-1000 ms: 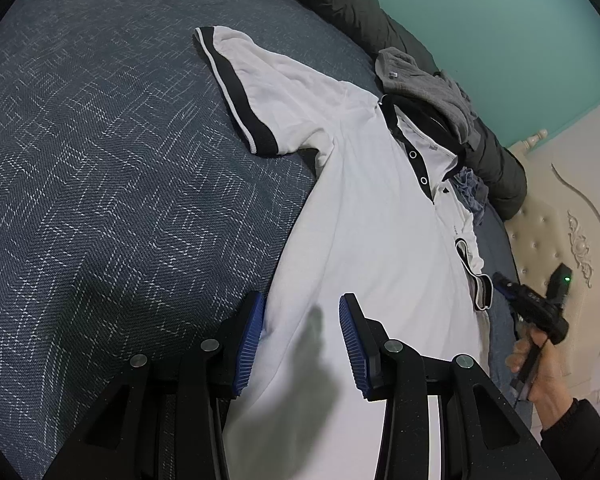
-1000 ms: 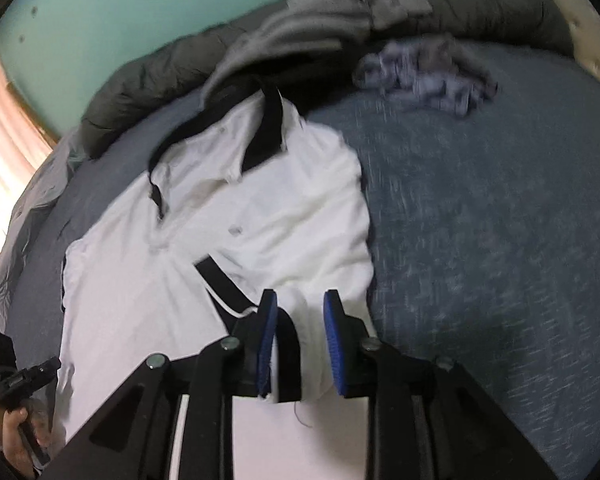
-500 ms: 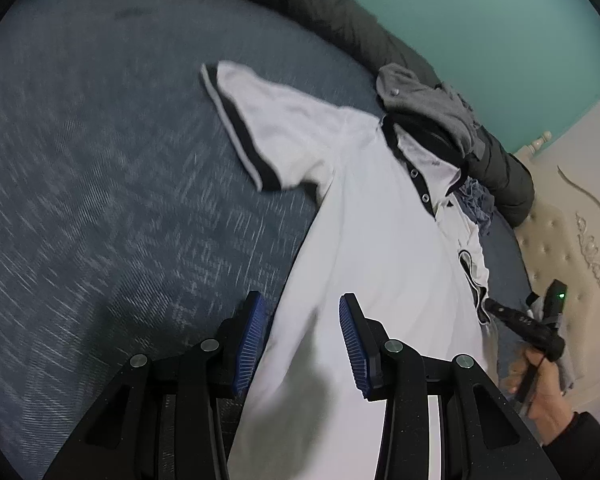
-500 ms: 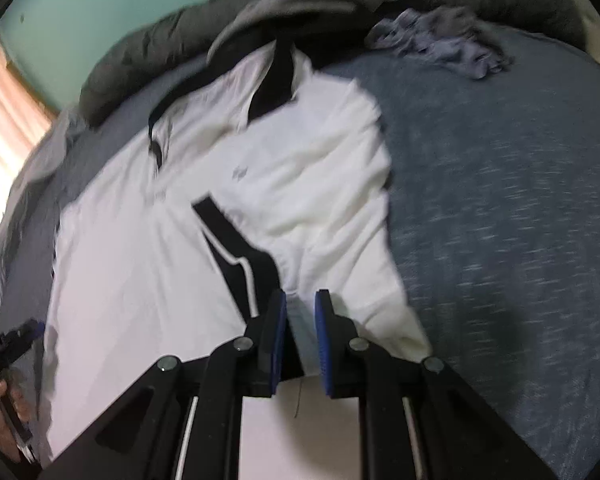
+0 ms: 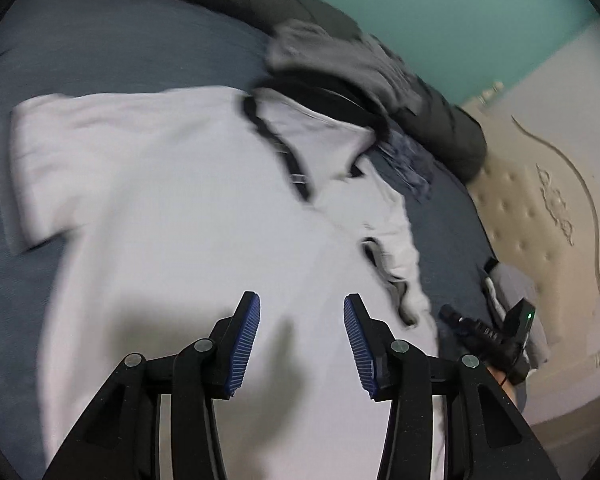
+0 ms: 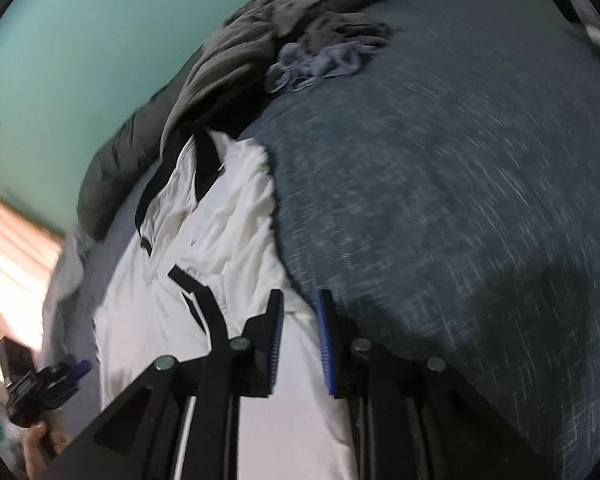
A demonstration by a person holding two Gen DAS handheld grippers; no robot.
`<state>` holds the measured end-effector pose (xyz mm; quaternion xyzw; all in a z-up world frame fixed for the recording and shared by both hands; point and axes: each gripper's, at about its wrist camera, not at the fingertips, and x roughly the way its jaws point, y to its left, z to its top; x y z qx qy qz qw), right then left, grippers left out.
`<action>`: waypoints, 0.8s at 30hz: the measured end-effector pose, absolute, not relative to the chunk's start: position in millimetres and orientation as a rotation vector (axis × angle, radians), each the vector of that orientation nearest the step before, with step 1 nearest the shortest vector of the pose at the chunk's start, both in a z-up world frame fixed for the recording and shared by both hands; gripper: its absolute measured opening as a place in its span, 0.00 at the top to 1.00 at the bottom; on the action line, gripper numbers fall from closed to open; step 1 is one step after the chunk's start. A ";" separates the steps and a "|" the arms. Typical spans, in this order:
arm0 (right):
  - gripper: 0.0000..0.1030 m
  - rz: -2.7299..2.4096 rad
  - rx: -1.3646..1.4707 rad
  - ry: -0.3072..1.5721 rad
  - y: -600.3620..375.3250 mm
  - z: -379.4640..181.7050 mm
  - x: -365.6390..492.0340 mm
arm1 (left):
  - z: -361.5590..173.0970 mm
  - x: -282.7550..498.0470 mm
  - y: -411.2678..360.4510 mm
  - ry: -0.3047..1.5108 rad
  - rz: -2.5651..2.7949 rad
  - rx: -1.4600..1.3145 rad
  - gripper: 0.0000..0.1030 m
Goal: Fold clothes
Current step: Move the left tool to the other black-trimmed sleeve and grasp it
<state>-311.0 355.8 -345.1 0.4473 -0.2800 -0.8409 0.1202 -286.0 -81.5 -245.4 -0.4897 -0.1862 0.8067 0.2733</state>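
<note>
With the white polo shirt [image 5: 188, 216] lying flat on the blue bedspread [image 6: 460, 200], my left gripper [image 5: 302, 344] hangs half open and empty, while my right gripper [image 6: 299, 344], jaws just opening, stands narrow over the hem, gripping nothing. I should pinch both layers cleanly before folding.
</note>
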 end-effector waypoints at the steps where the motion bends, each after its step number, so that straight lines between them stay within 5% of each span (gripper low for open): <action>1: 0.71 -2.448 1.302 -0.842 358.5 -346.5 -310.5 | -246.1 -293.4 -64.6 -0.475 2.158 -1.324 0.54; 5: 0.60 -2.415 1.300 -0.896 364.7 -352.0 -312.6 | -251.9 -323.1 1.2 -0.372 2.113 -1.355 0.54; 18: 0.59 -2.308 1.270 -0.905 353.8 -364.1 -328.6 | -300.5 -358.0 60.1 -0.391 2.024 -1.432 0.54; 21: 0.74 -2.297 1.275 -0.852 348.3 -365.4 -332.2 | -306.5 -360.5 64.2 -0.398 2.012 -1.437 0.55; 22: 0.85 -2.299 1.282 -0.841 347.4 -366.2 -332.4 | -306.3 -360.3 66.4 -0.385 2.015 -1.431 0.60; 24: 0.89 -2.300 1.277 -0.831 347.8 -367.4 -332.5 | -305.8 -359.8 70.6 -0.357 2.021 -1.419 0.76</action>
